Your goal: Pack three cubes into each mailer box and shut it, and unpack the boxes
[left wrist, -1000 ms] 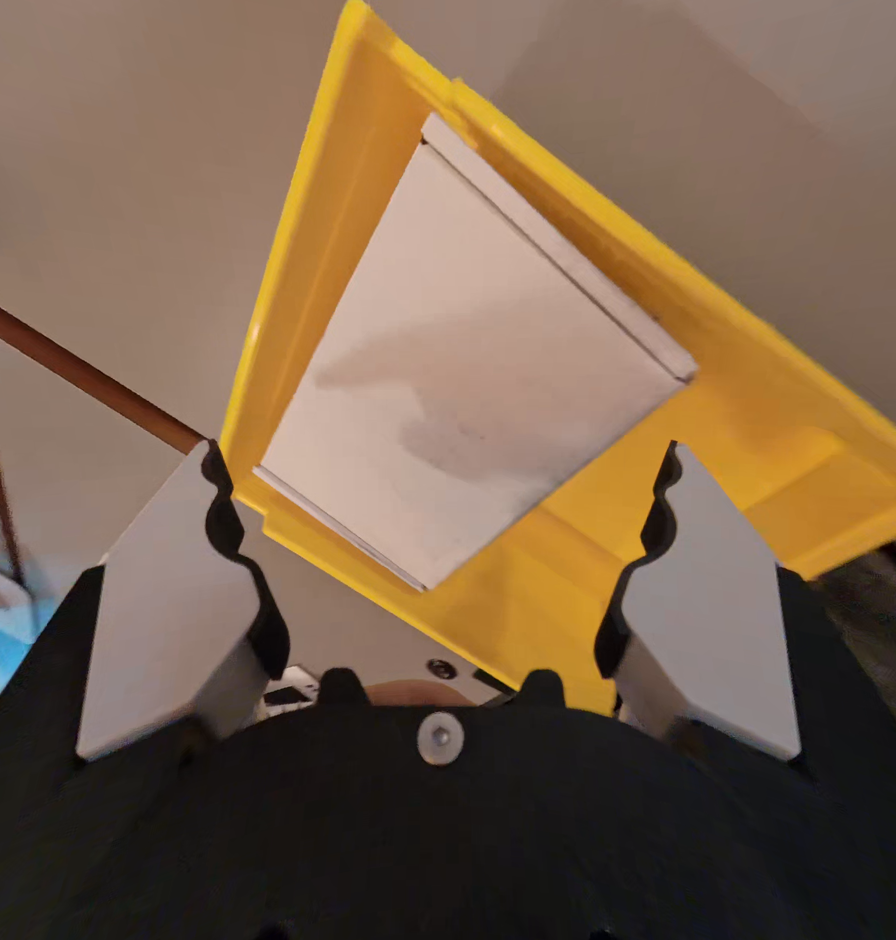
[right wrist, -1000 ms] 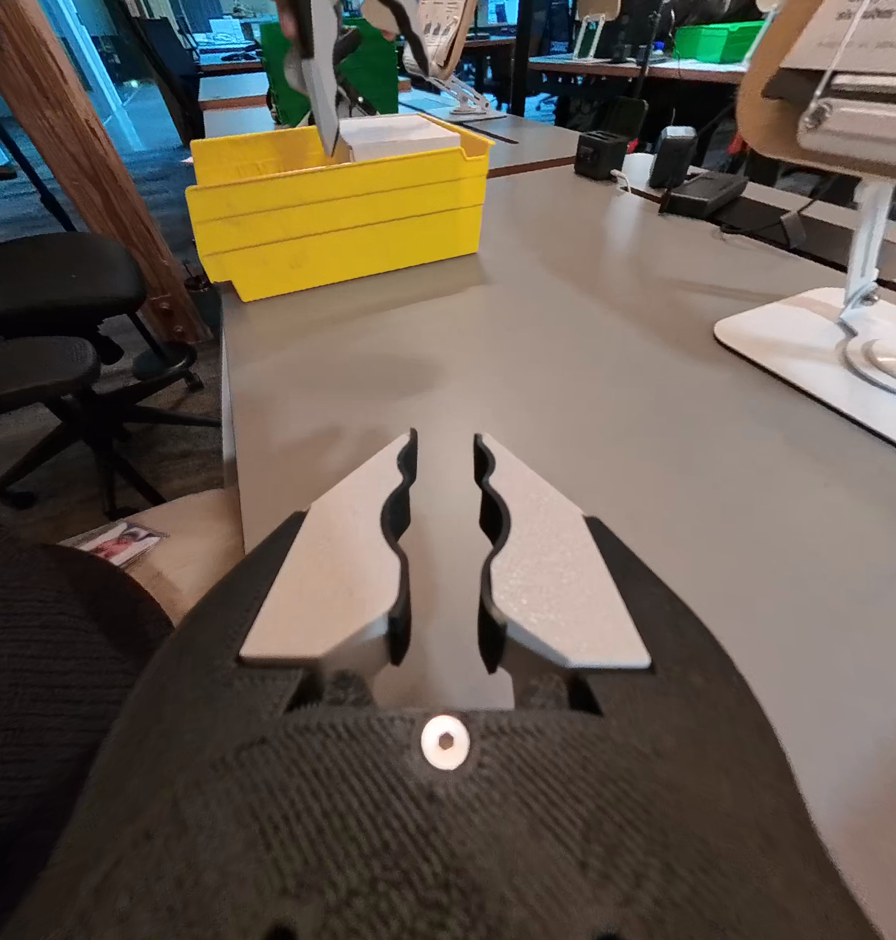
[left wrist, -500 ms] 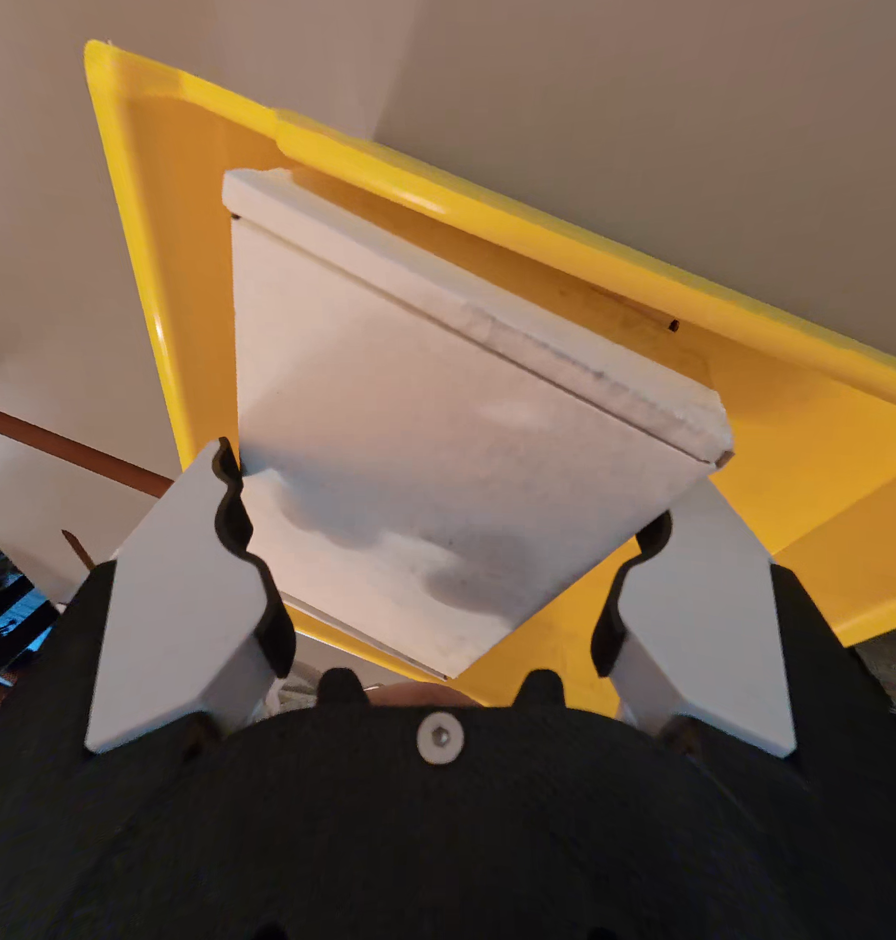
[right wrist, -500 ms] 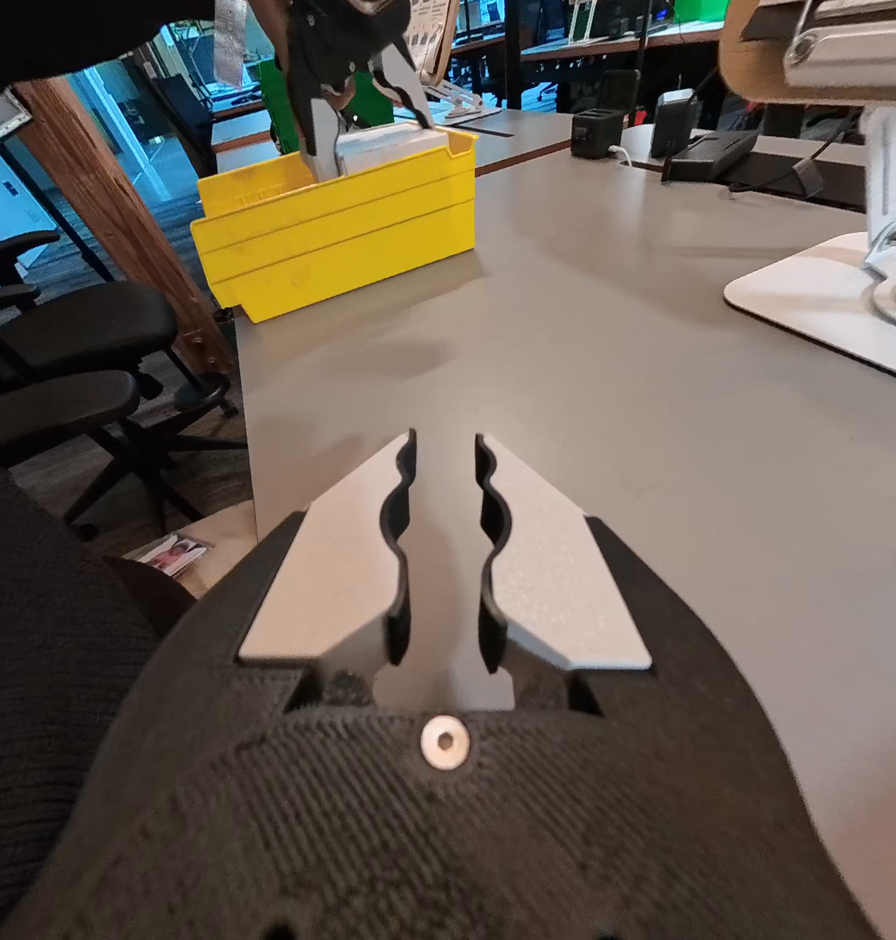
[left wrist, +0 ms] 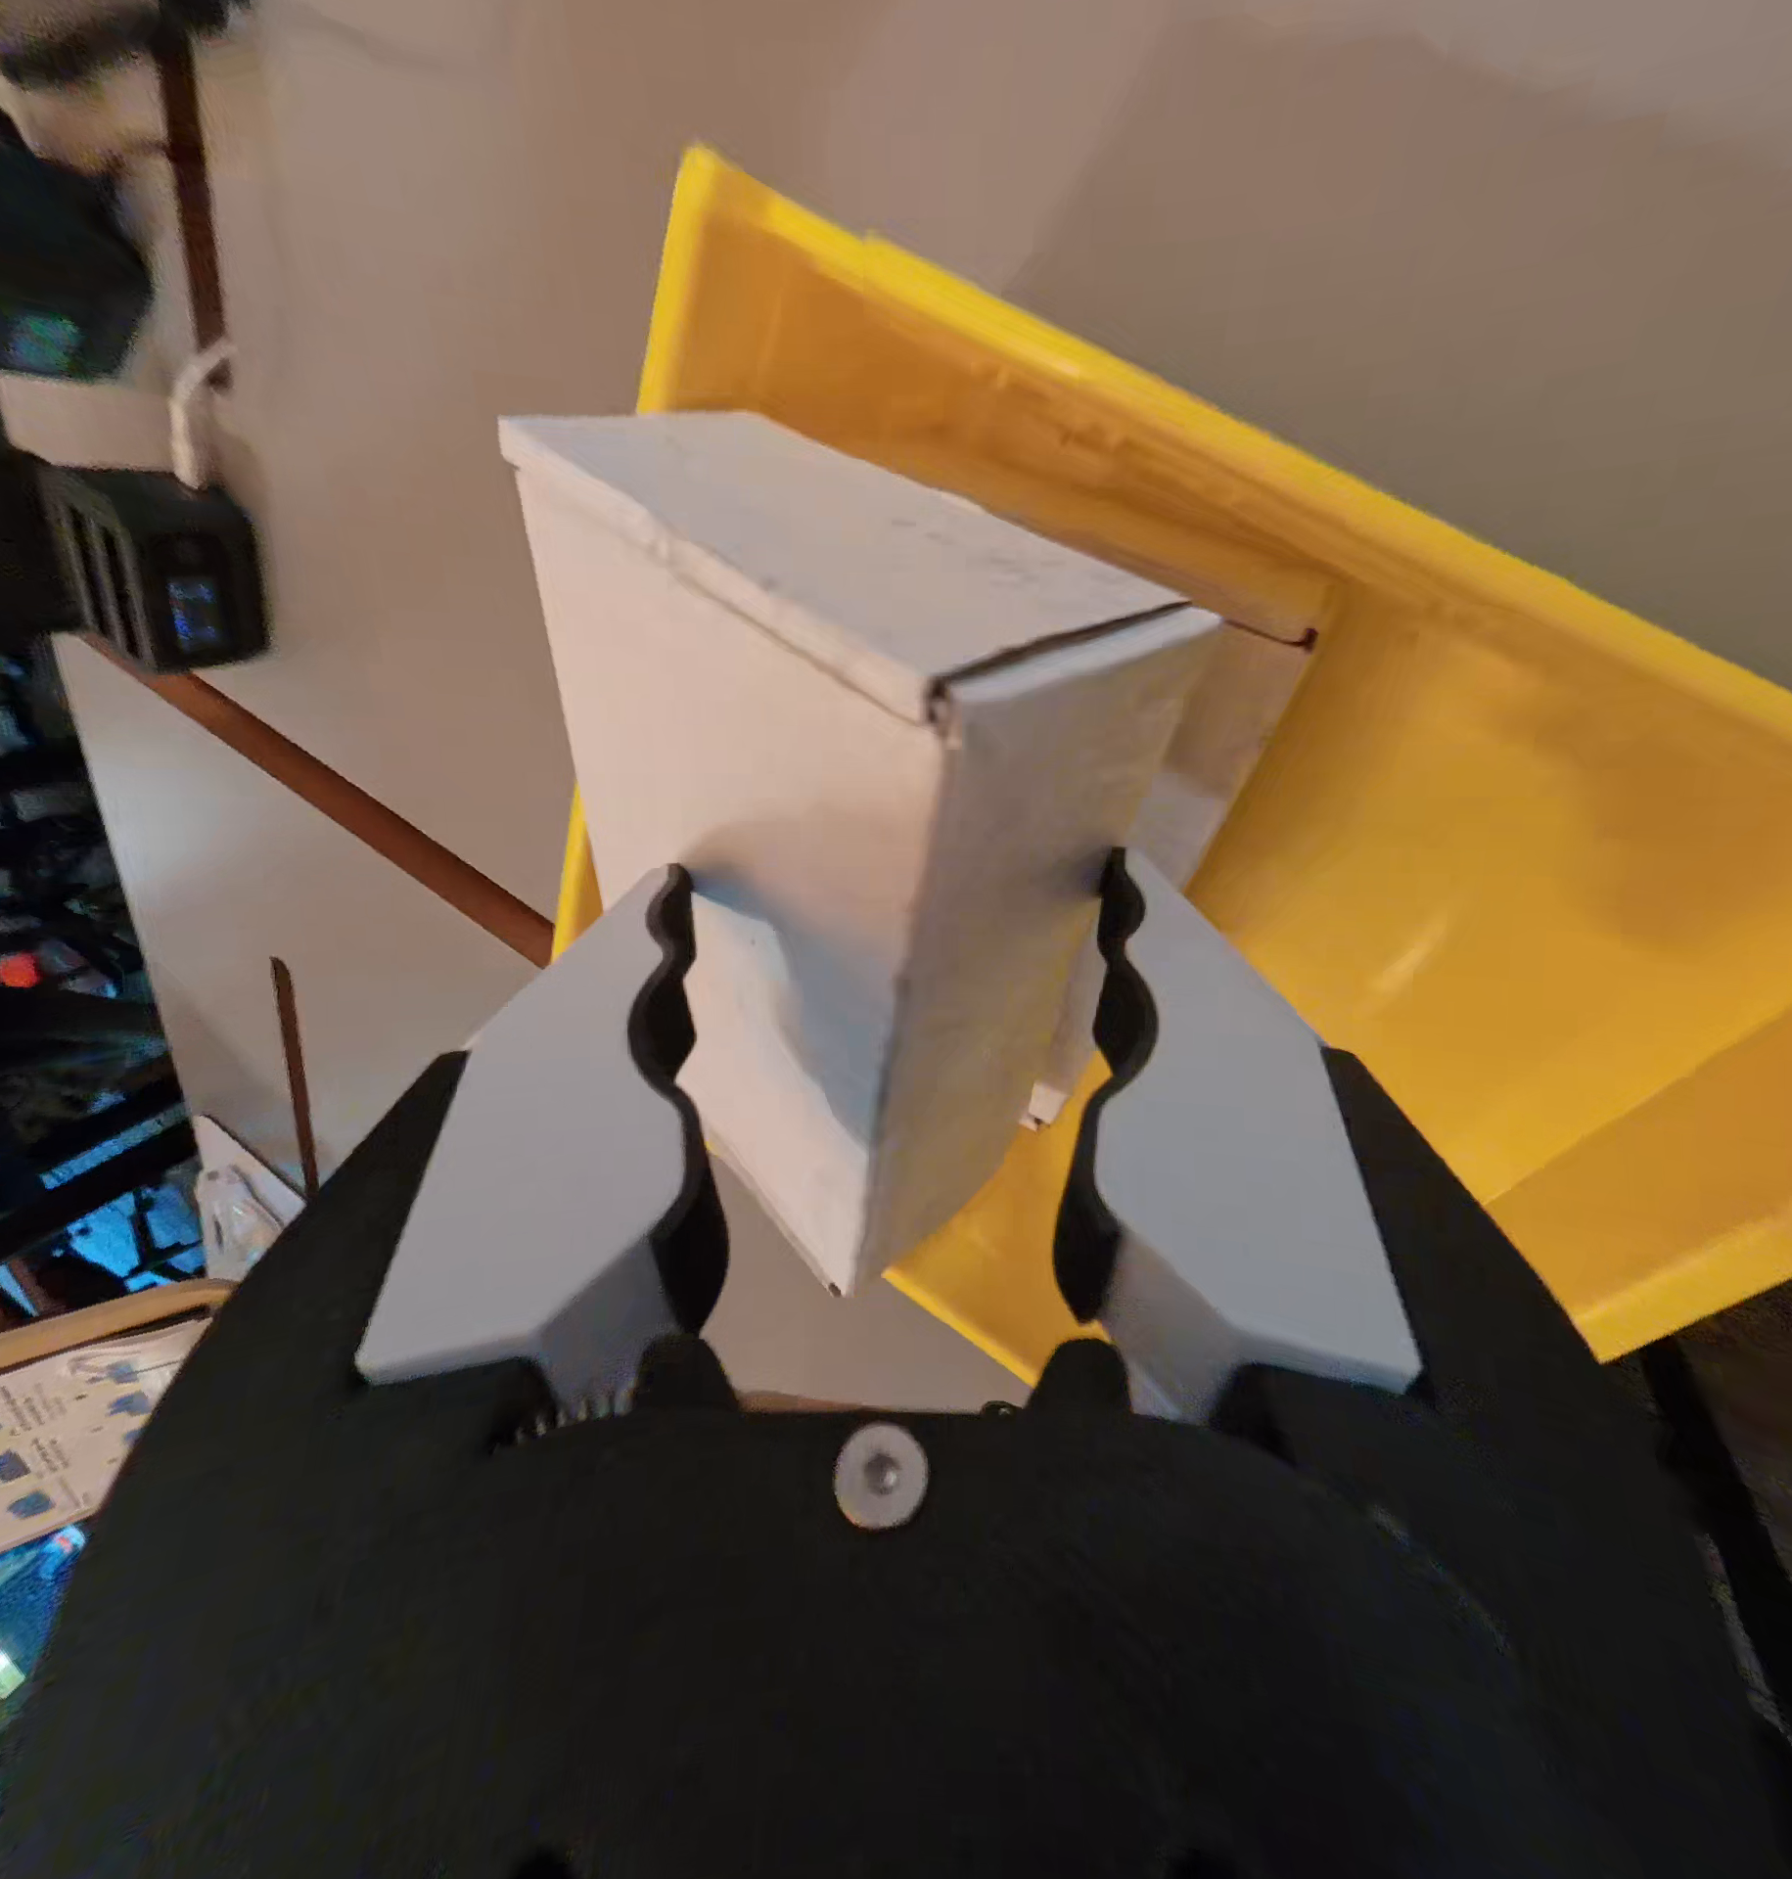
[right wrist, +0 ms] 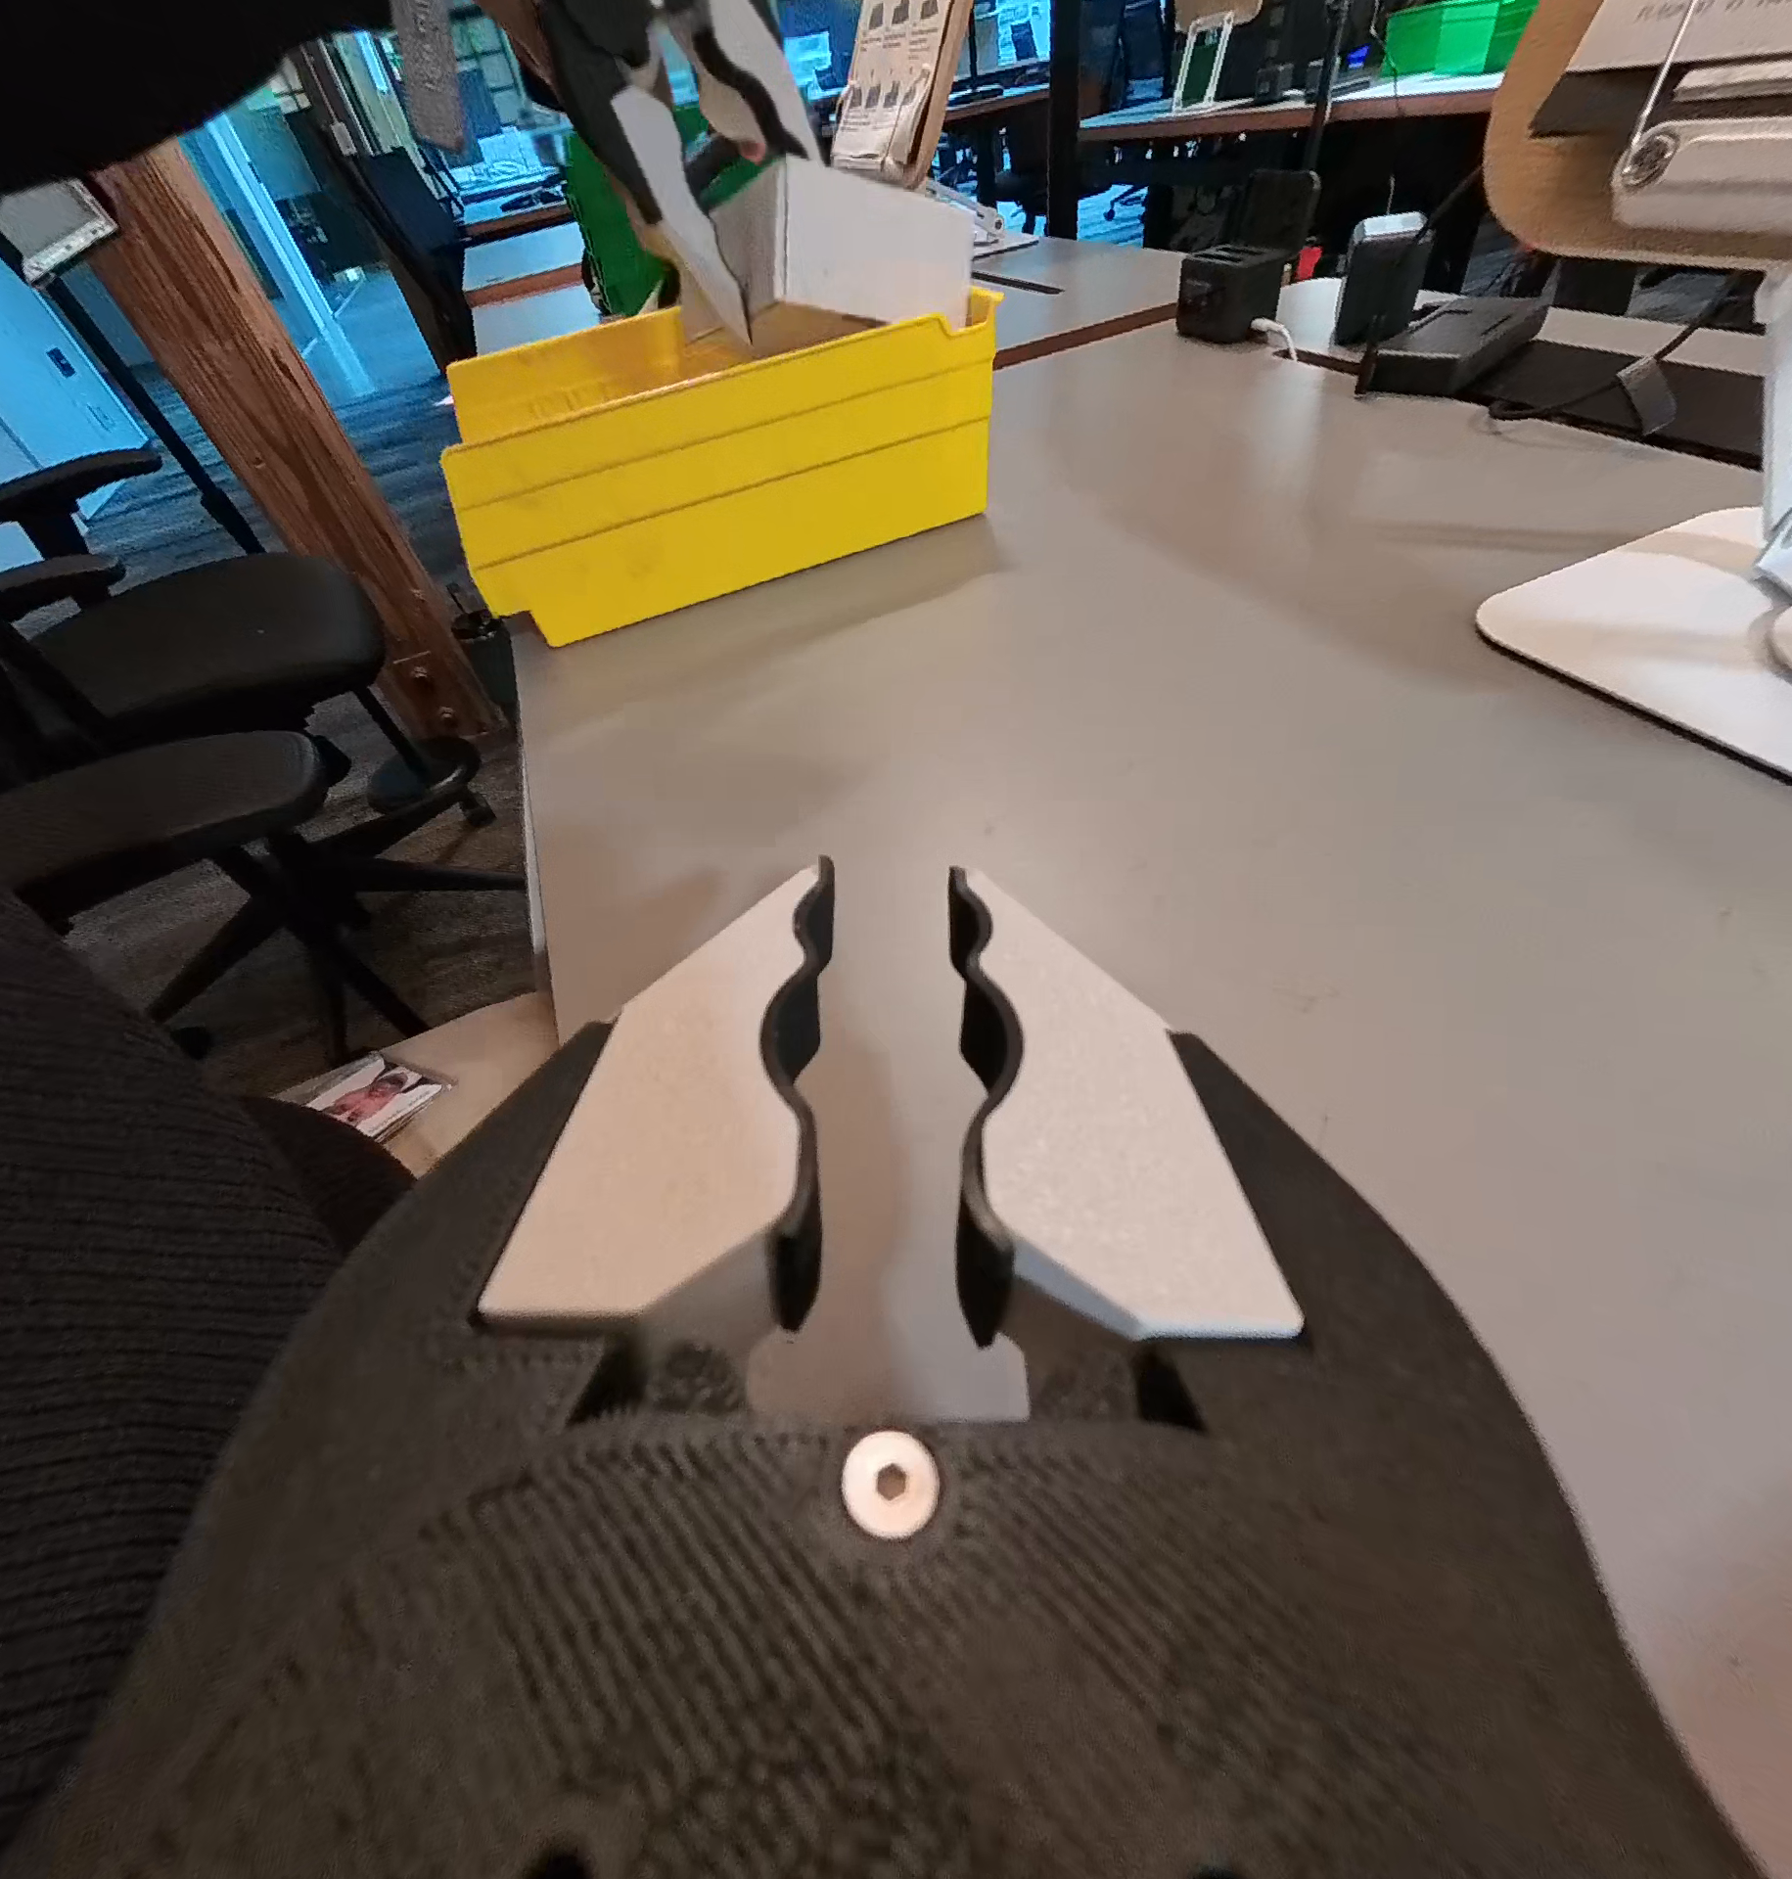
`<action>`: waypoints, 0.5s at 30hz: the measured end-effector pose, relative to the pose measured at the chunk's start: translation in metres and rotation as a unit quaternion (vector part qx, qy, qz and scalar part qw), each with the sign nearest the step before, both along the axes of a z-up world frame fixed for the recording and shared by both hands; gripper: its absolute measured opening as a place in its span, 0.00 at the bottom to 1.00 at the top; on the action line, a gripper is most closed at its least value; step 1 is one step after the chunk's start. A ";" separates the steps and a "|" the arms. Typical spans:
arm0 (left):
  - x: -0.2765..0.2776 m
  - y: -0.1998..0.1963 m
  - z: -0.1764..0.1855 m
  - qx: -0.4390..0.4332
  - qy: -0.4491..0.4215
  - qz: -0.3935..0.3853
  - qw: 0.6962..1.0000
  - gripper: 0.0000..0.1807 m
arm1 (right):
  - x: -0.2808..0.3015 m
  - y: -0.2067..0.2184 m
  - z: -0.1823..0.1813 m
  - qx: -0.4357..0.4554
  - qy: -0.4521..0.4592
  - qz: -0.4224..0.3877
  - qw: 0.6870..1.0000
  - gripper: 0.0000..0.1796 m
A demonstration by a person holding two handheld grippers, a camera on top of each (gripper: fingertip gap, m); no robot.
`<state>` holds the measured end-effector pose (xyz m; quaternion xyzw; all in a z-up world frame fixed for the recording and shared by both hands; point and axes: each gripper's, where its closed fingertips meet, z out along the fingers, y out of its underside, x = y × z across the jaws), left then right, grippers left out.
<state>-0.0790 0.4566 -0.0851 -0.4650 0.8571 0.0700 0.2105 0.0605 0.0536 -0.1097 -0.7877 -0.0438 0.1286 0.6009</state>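
Gripping the white cardboard mailer box (left wrist: 769, 813), the left gripper (left wrist: 897, 895) holds it tilted above the yellow plastic bin (right wrist: 719, 478); right gripper (right wrist: 886, 885) hovers nearer on the grey table (right wrist: 1227, 763), fingers slightly parted, empty.

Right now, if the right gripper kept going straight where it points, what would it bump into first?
Probably nothing soon. The right gripper points along the bare grey table, between the yellow bin and the white stand base. Depth beyond is unclear.
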 end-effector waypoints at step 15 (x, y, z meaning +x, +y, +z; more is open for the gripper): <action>0.000 -0.004 -0.005 0.046 -0.065 -0.031 0.996 0.40 | -0.003 -0.001 -0.002 -0.005 -0.014 0.000 1.000 0.12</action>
